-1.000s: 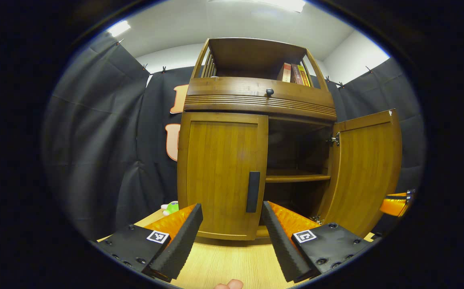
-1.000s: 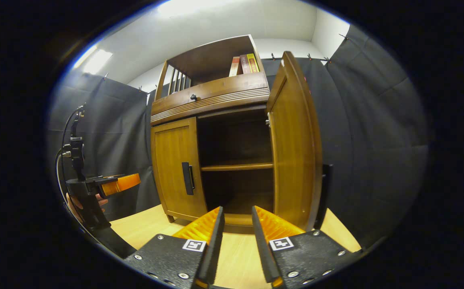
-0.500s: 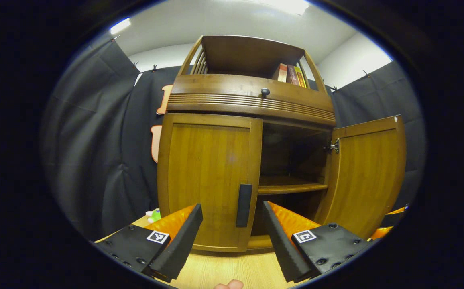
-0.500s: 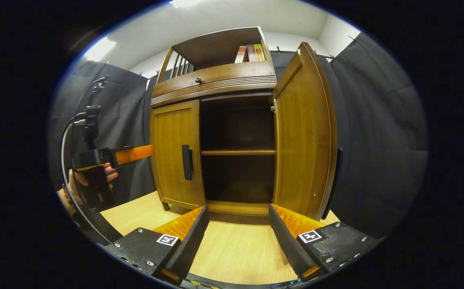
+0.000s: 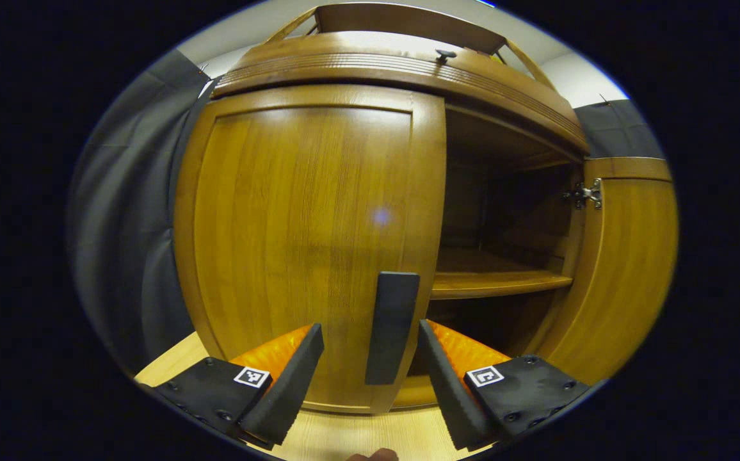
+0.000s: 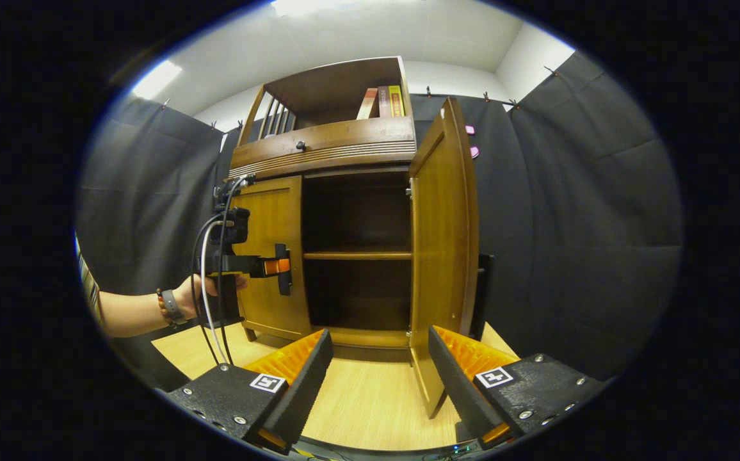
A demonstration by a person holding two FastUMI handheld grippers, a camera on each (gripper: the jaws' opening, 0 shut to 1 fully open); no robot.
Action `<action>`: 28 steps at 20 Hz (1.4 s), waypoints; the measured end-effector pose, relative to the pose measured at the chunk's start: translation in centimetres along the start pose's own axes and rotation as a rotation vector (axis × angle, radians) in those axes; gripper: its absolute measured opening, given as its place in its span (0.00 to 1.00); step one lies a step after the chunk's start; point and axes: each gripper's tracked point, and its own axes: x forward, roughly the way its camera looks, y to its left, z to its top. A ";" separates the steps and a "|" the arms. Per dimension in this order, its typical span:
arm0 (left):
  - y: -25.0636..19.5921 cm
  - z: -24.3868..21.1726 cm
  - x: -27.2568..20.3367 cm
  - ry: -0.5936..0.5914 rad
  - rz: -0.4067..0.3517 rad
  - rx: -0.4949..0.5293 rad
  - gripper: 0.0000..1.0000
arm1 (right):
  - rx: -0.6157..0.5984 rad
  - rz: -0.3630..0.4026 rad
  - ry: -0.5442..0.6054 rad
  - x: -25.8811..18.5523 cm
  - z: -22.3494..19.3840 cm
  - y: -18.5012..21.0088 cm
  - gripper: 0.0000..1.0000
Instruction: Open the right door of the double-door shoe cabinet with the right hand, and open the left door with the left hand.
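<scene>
The wooden shoe cabinet (image 6: 325, 144) stands on a light wood floor. Its right door (image 6: 442, 237) is swung wide open, and its dark shelf (image 6: 357, 255) is bare. The left door (image 5: 306, 218) is shut. Its black vertical handle (image 5: 392, 326) stands between the fingers of my left gripper (image 5: 369, 328), which is open and not pressing on it. In the right gripper view, a hand (image 6: 207, 288) holds the left gripper (image 6: 275, 266) at the left door handle (image 6: 284, 269). My right gripper (image 6: 379, 333) is open, holds nothing, and hangs back from the cabinet above the floor.
Above the doors is a drawer with a small dark knob (image 6: 300, 146), and books (image 6: 383, 101) stand on the top shelf. The right door's black handle (image 6: 484, 282) sticks out behind it. Black cloth walls close in on both sides. Cables (image 6: 213, 307) hang from the left gripper.
My left gripper has moved forward until its fingers straddle the left door's handle. My right gripper opened, let the right door go and drew back; the door stays open.
</scene>
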 end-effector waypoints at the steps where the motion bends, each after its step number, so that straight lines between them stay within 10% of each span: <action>1: 0.6 0.0 0.8 -0.013 0.006 0.002 0.92 | -0.003 -0.012 0.003 -0.1 -0.1 -0.4 0.93; 7: 0.4 1.6 2.3 -0.087 -0.014 0.071 0.92 | 0.010 -0.033 0.021 -0.4 -0.7 -1.0 0.92; 12: -0.5 0.9 2.4 -0.085 -0.049 0.031 0.75 | -0.010 -0.026 0.025 0.3 -0.5 -1.5 0.93; 16: -1.4 0.6 2.3 -0.085 -0.057 0.003 0.42 | -0.029 -0.015 0.021 0.5 -0.4 -1.4 0.93; 28: -0.4 0.4 -3.1 -0.051 0.008 0.044 0.36 | -0.038 -0.007 0.051 0.3 -2.0 -0.7 0.93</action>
